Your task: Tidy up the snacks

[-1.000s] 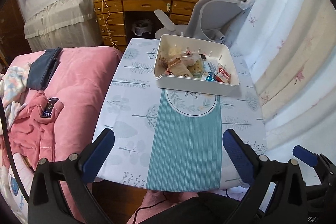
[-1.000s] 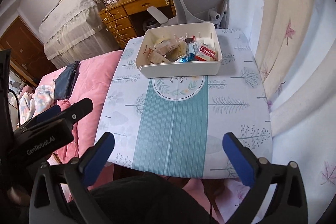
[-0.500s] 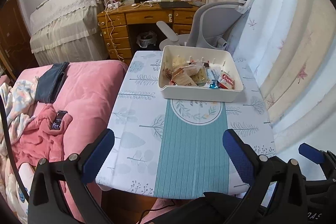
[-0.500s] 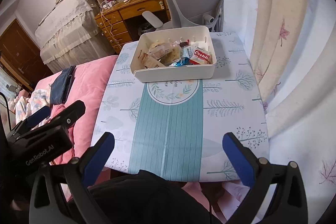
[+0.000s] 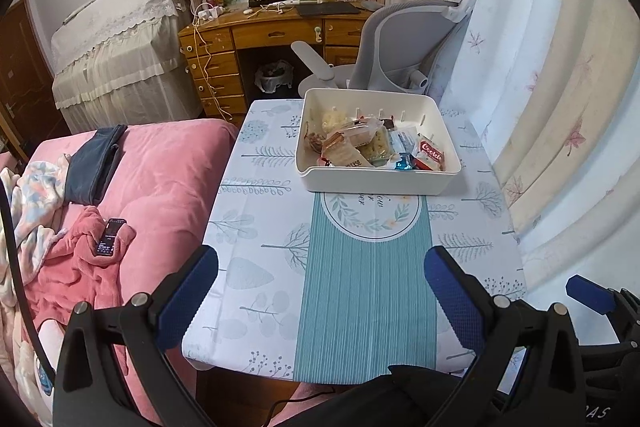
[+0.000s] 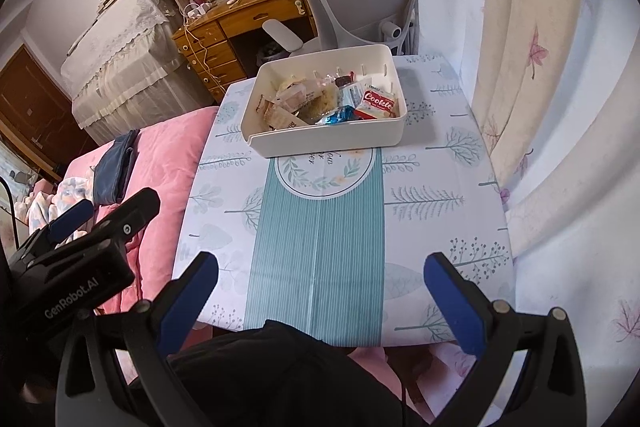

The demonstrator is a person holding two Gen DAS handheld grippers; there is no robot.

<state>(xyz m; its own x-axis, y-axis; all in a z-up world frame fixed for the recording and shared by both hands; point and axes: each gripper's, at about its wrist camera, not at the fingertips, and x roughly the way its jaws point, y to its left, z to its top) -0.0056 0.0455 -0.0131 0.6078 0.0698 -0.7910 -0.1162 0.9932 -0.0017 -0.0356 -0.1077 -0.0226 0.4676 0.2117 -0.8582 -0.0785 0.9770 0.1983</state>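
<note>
A white rectangular bin (image 5: 376, 183) stands at the far end of the small table (image 5: 272, 227) and holds several wrapped snacks, among them a red "Cookie" pack (image 5: 431, 155) and a blue wrapper (image 5: 403, 162). The bin also shows in the right wrist view (image 6: 328, 141), with the Cookie pack (image 6: 378, 103) at its right end. My left gripper (image 5: 320, 291) is open and empty, held above the table's near edge. My right gripper (image 6: 320, 287) is open and empty, also at the near edge, well short of the bin.
A pink bed (image 5: 160, 163) with clothes and a phone (image 5: 109, 237) borders the table's left side. Curtains (image 5: 560, 87) hang along the right. A grey office chair (image 5: 404, 51) and a wooden desk (image 5: 256, 39) stand behind the table.
Both grippers have drawn back and risen from the table, so the bin looks smaller and farther. Both stay open and empty.
</note>
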